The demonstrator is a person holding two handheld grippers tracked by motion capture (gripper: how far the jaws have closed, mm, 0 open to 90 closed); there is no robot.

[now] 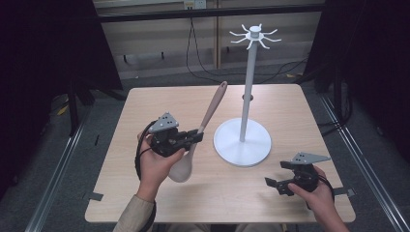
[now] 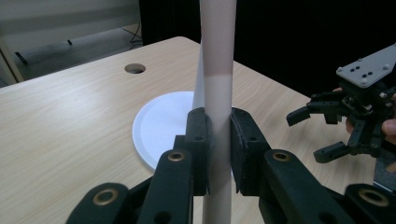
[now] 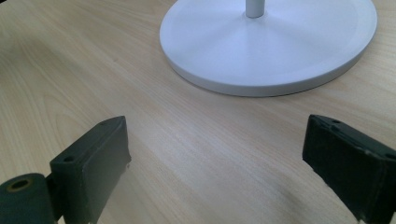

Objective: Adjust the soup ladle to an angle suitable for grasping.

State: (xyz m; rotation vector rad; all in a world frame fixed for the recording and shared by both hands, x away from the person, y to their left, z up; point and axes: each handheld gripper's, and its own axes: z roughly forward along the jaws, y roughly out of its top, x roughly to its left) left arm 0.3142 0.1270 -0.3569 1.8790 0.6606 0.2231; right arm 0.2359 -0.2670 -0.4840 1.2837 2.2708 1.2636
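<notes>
Our left gripper (image 1: 197, 136) was clamped on the spoon (image 1: 205, 126) partway up its handle, holding it tilted with the bowl low, just over the table (image 1: 145, 104), and the pink tip toward the rack (image 1: 246, 94); our right gripper (image 1: 276, 175) lay with jaws wide apart and nothing in them, near the rack's base (image 3: 268, 44). We judged the step to be carrying the spoon up for hanging. Next we needed to raise its tip to a hook (image 1: 272, 40) and catch it before letting go.
</notes>
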